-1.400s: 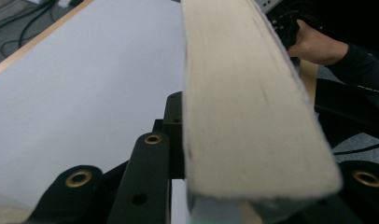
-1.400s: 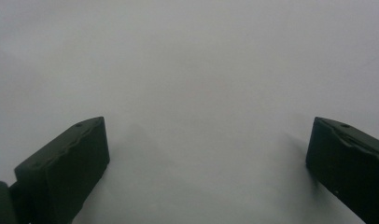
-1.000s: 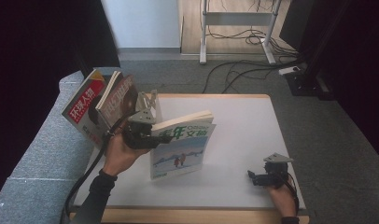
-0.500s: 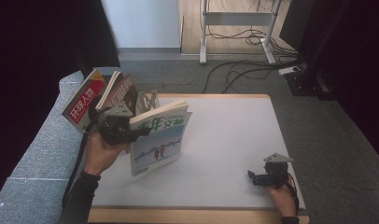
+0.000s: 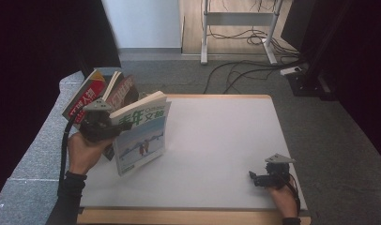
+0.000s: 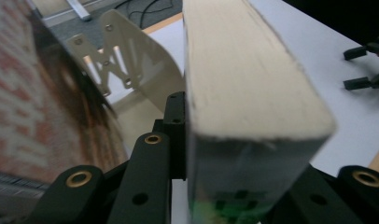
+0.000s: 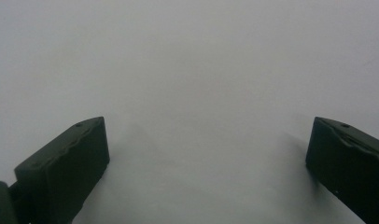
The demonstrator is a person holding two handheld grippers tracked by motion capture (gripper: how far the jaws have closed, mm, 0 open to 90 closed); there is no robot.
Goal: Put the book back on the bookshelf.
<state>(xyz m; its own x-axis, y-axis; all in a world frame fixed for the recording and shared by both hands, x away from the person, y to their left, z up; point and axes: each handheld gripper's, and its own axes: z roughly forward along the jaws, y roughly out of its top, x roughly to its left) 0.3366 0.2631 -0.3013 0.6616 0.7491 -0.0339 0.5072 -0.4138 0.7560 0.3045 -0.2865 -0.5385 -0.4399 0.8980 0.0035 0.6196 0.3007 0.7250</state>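
A thick book [image 5: 141, 136] with a blue and white cover and green characters hangs upright above the table's left side. My left gripper [image 5: 102, 126] is shut on its edge. In the left gripper view the book [image 6: 243, 93] fills the space between the black jaws of my left gripper [image 6: 248, 191], page edge up. My right gripper [image 5: 255, 178] rests on the white table [image 5: 217, 140] near the front right corner. In its own view my right gripper [image 7: 206, 154] stands open with bare table between its jaws.
A red-covered book [image 5: 87, 98] and a brown one [image 5: 125, 91] lean together at the table's far left. A pale metal bookend [image 6: 127, 74] stands just beside the held book. The right gripper [image 6: 369, 65] shows far off. Cables and a desk frame lie on the floor beyond the table.
My left gripper has carried the blue and white book leftward, closer to the leaning books. The right gripper has stayed where it was.
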